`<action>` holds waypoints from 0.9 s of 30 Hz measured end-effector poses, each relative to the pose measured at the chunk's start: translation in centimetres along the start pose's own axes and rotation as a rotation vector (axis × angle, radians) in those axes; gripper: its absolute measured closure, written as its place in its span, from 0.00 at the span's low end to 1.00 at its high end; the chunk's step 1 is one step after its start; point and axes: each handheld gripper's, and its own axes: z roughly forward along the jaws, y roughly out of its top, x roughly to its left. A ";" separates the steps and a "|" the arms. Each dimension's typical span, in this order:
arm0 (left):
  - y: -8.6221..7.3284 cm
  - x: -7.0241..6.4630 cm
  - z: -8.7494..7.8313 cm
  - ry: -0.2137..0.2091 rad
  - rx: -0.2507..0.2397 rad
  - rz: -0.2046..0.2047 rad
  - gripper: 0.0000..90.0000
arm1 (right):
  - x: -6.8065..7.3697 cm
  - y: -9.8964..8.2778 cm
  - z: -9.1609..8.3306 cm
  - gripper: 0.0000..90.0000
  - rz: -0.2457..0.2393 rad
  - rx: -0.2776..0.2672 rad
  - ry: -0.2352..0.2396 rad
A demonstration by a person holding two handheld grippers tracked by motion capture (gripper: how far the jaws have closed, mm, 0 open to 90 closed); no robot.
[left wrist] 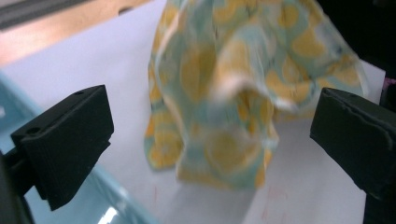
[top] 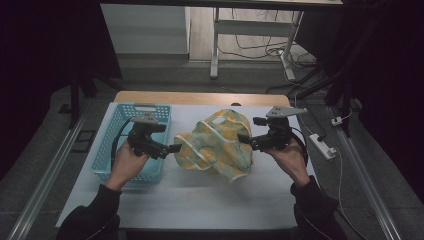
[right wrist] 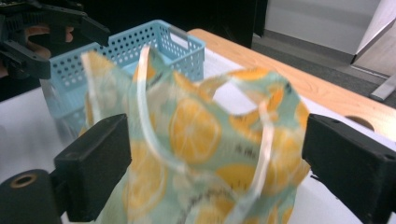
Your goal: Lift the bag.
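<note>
Both grippers, left gripper (top: 176, 148) & right gripper (top: 243, 139), flank the orange-print cloth (top: 217, 145) heaped just right of the blue basket (top: 112, 131), jaws wide apart, nothing clamped; looks like regrasp next, needs edges pinched.

My high view looks forward and down over the table (top: 200, 200) from above. Each gripper view sits low and close, facing the cloth (top: 217, 145) from opposite sides; all three share it.
</note>
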 end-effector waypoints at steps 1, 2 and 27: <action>-0.7 -0.1 -0.2 0.006 -0.004 -0.001 0.00 | 0.1 -0.4 -0.1 0.08 0.000 -0.004 -0.003; -1.2 -0.2 -0.3 0.008 -0.006 -0.006 0.00 | 0.2 -1.0 -0.3 0.08 0.003 -0.003 -0.010; -13.7 -3.5 -6.1 0.143 -0.045 -0.124 0.00 | 2.7 -12.9 -5.6 0.00 0.118 0.034 -0.185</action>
